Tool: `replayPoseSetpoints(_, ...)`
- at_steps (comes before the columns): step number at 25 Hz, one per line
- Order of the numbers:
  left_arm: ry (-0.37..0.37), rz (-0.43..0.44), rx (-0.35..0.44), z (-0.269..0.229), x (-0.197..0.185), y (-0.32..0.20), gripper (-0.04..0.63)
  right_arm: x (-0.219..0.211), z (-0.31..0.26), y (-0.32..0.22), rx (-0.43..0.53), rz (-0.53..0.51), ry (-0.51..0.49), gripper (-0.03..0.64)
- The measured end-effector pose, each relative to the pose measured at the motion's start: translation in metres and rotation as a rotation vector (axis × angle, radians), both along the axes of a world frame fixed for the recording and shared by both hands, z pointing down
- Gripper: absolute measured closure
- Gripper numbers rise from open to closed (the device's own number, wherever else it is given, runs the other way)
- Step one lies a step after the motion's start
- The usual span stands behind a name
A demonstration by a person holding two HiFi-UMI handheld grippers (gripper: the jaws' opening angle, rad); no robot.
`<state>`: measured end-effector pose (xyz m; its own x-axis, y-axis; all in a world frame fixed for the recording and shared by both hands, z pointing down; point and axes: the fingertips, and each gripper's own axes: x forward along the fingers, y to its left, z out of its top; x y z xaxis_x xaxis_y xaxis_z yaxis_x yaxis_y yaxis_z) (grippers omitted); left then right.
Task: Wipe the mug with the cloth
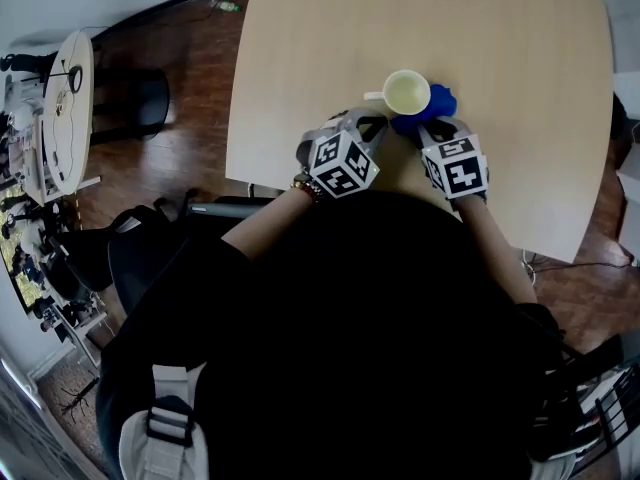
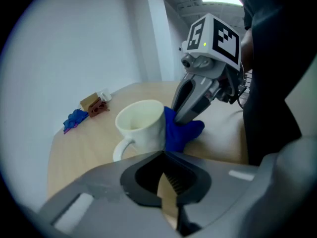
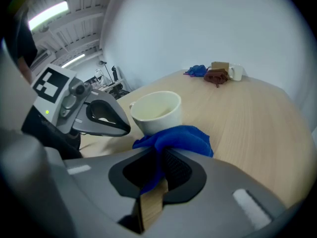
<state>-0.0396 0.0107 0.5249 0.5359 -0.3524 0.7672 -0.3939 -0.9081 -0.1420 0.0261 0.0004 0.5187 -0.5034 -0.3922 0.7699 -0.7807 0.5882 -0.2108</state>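
Note:
A cream mug (image 1: pixel 407 93) stands empty and upright near the table's front edge, its handle turned left. A blue cloth (image 1: pixel 434 106) lies bunched against the mug's right side. My right gripper (image 1: pixel 424 128) is shut on the cloth (image 3: pixel 178 138), whose folds run down between the jaws, right next to the mug (image 3: pixel 156 110). My left gripper (image 1: pixel 374 124) sits just in front of the mug's handle (image 2: pixel 121 148) with jaws shut and nothing between them. In the left gripper view the right gripper (image 2: pixel 181 118) presses the cloth (image 2: pixel 181 130) against the mug (image 2: pixel 141 125).
The light wooden table (image 1: pixel 520 58) ends just before my body. At its far end lie a blue object (image 3: pixel 198 71), a brown box (image 3: pixel 218 73) and a small white cup (image 3: pixel 236 72). Chairs (image 1: pixel 140 98) stand on the dark floor to the left.

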Motion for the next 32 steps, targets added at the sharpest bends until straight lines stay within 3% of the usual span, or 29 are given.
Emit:
replayPoseSetpoints(3, 0.009, 0.007, 0.004, -0.007, 0.003, 0.005, 0.592, 0.007, -0.005, -0.001, 0.018, 0.012, 0.002, 0.566)
replayPoseSetpoints(6, -0.004, -0.056, 0.025, -0.012, -0.027, -0.004, 0.572, 0.016, -0.015, 0.000, 0.022, 0.056, -0.044, 0.566)
replayPoseSetpoints(9, 0.020, -0.113, 0.014, -0.011, -0.049, -0.025, 0.434, 0.015, -0.029, 0.006, 0.015, 0.094, -0.120, 0.566)
replayPoseSetpoints(11, 0.030, -0.058, 0.026, -0.012, -0.045, -0.038, 0.379, 0.008, -0.043, 0.010, 0.024, 0.095, -0.170, 0.566)
replayPoseSetpoints(15, 0.005, 0.098, 0.032, -0.014, -0.025, -0.043, 0.390, -0.006, -0.064, 0.017, 0.060, 0.057, -0.194, 0.566)
replayPoseSetpoints(17, -0.031, 0.147, 0.034, -0.013, -0.021, -0.044, 0.491, -0.010, -0.066, 0.015, 0.068, 0.057, -0.184, 0.566)
replayPoseSetpoints(19, -0.057, 0.171, 0.045, -0.013, -0.019, -0.044, 0.514, -0.012, -0.064, 0.011, 0.072, 0.067, -0.168, 0.566)
replayPoseSetpoints(27, 0.016, 0.092, -0.046, -0.015, -0.012, -0.025, 0.511, -0.010, -0.034, 0.005, 0.070, 0.080, -0.085, 0.566)
replayPoseSetpoints(32, 0.037, 0.091, -0.063, -0.018, -0.004, -0.021, 0.511, -0.008, 0.004, 0.007, 0.044, 0.027, -0.055, 0.566)
